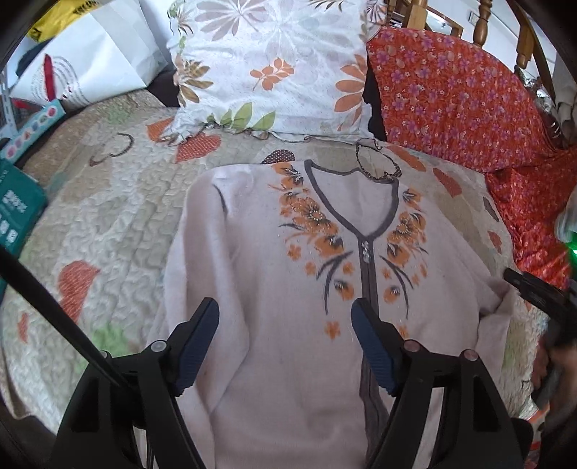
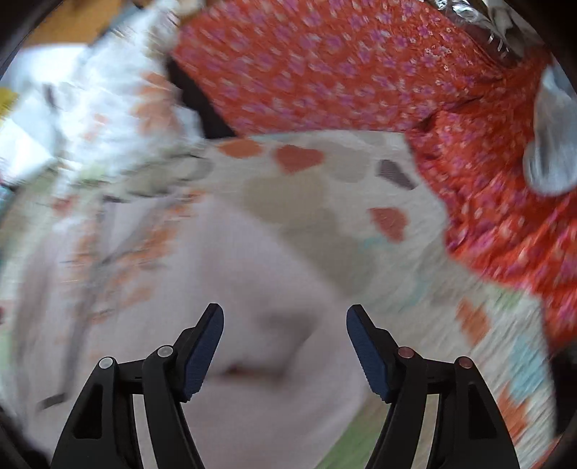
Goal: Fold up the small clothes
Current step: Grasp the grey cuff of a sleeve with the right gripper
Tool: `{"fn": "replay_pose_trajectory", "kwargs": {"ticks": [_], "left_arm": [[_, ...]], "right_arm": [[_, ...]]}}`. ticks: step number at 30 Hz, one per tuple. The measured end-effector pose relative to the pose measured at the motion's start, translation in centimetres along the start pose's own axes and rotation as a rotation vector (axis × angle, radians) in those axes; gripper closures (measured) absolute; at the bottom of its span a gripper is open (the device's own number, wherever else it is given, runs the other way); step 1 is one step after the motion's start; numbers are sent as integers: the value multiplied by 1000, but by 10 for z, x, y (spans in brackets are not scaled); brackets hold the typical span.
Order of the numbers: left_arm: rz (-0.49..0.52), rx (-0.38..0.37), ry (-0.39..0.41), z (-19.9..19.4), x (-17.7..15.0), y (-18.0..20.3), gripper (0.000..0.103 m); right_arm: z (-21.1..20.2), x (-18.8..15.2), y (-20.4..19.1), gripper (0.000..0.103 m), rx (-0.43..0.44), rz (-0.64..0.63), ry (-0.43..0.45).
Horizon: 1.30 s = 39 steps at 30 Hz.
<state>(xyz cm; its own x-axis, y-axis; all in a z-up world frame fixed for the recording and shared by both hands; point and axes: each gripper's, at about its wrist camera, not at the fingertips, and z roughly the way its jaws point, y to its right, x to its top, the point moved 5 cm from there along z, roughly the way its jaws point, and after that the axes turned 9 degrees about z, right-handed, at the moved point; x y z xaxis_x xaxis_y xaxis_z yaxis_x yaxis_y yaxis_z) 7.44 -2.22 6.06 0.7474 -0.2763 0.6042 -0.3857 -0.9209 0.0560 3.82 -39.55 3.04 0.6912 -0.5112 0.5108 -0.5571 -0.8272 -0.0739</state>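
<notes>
Top (image 1: 288, 360): soft matt knit, pale pink, orange floral print with small glinting beads near the placket. Quilt (image 1: 119, 223): stitched cotton, puckered, matt. Pillow (image 1: 274, 61) at 12 o'clock: thin printed cloth, dotted texture. Red cloth (image 1: 458, 93) at 2 o'clock: smooth floral print. Posts (image 1: 483, 21): varnished turned wood. Left gripper (image 1: 285, 314): matt black plastic, ribbed dark-blue pads (image 1: 375, 353).

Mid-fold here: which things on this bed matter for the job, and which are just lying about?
For the job:
pale pink cardigan, spread flat on the quilt
left hand-held gripper, open above it
right hand-held gripper, open, view blurred

Lying about:
floral pillow
red flowered fabric
white bag
green box
</notes>
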Motion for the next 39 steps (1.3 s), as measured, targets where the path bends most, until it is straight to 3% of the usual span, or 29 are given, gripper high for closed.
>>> {"fn": "replay_pose_trajectory", "kwargs": {"ticks": [4, 6, 7, 9, 10, 11, 12, 15, 17, 20, 22, 24, 27, 29, 31, 35, 39], "left_arm": [[5, -8, 13, 16, 4, -10, 28], [2, 12, 30, 21, 3, -18, 28], [-2, 21, 30, 24, 4, -22, 28], [-24, 37, -4, 37, 5, -31, 28], [-35, 34, -16, 40, 7, -35, 28], [-54, 25, -27, 43, 9, -39, 28], [-74, 10, -31, 46, 13, -41, 28], [-92, -5, -19, 47, 22, -45, 28], [-95, 7, -9, 48, 26, -48, 28], [-107, -3, -9, 51, 29, -52, 28], [-126, 8, -24, 55, 29, -57, 28], [-136, 6, -33, 58, 29, -60, 28], [-134, 12, -34, 56, 27, -63, 28], [-132, 4, -35, 53, 25, -63, 28], [-140, -13, -34, 49, 23, -62, 28], [-145, -37, -23, 38, 16, -58, 28], [-131, -41, -7, 24, 6, -58, 28]], "right_arm": [[66, 9, 13, 28, 48, 84, -196], [68, 10, 9, 35, 70, 101, -187], [63, 11, 2, 51, 94, 89, -184], [54, 11, -4, 73, 92, 40, -179], [48, 11, -6, 95, 122, 21, -178], [45, 13, -4, 96, 163, 23, -164], [40, 18, -1, 96, 158, 15, -151], [28, 49, 20, 98, -19, -32, -70], [26, 78, 32, 99, -81, 3, -36], [42, 114, 31, 99, -162, 2, -28], [55, 122, 29, 99, -294, -34, -16], [58, 120, 25, 99, -268, -22, -30], [32, 88, 20, 84, -98, 53, -73], [2, 47, 6, 74, -11, 13, -119], [-21, -4, -4, 53, 39, -41, -157], [-46, -79, -8, 47, 60, -78, -175], [-55, -140, -26, 46, 138, -96, -200]]}}
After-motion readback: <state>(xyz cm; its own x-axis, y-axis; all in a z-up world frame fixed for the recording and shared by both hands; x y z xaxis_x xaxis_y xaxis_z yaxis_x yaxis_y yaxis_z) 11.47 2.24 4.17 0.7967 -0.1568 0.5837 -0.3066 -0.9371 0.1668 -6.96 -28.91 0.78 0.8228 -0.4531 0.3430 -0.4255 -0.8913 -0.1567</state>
